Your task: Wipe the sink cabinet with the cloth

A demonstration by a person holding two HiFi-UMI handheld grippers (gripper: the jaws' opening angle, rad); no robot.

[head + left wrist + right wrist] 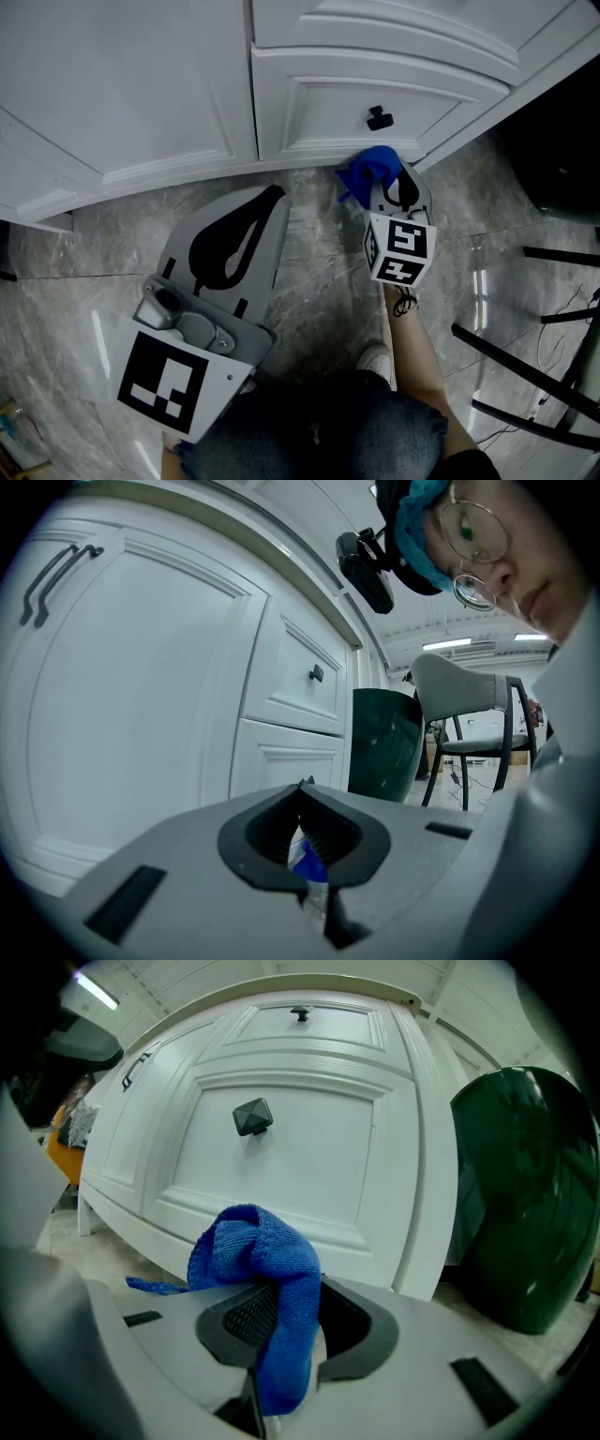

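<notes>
The cabinet [187, 84] is a white, panelled unit standing on a grey marbled floor [319, 272]. Judging by its painted faces it is rigid and smooth, so it should take firm pressure without shifting, though the moulded grooves will probably need the fabric pushed into them. The cloth [253, 1241], blue with a looped weave, looks light, soft and floppy. It will drape rather than hold a shape, and it could slip free if pinched by a thin edge, so a bunched fold is the sound place to take it. The right tongs [295, 1290] have it that way, clamped on a gathered middle part, with a wad bulging ahead of the tips and a tail hanging back over the jaws. The cloth sits low, just in front of the bottom drawer front [281, 1166] and near its lower rail; whether it touches the paint cannot be told. The left tongs [300, 789] are closed tip to tip on nothing, held back from the cabinet, and a speck of blue shows through the gap behind the tips, probably the cloth beyond. Counted, there are one cabinet, one bin [525, 1194] in dark green beside its end, one chair [469, 705] further off, two tongs, one cloth, and two black knobs, the nearer [251, 1117] on the bottom drawer front and the other [300, 1014] above.
</notes>
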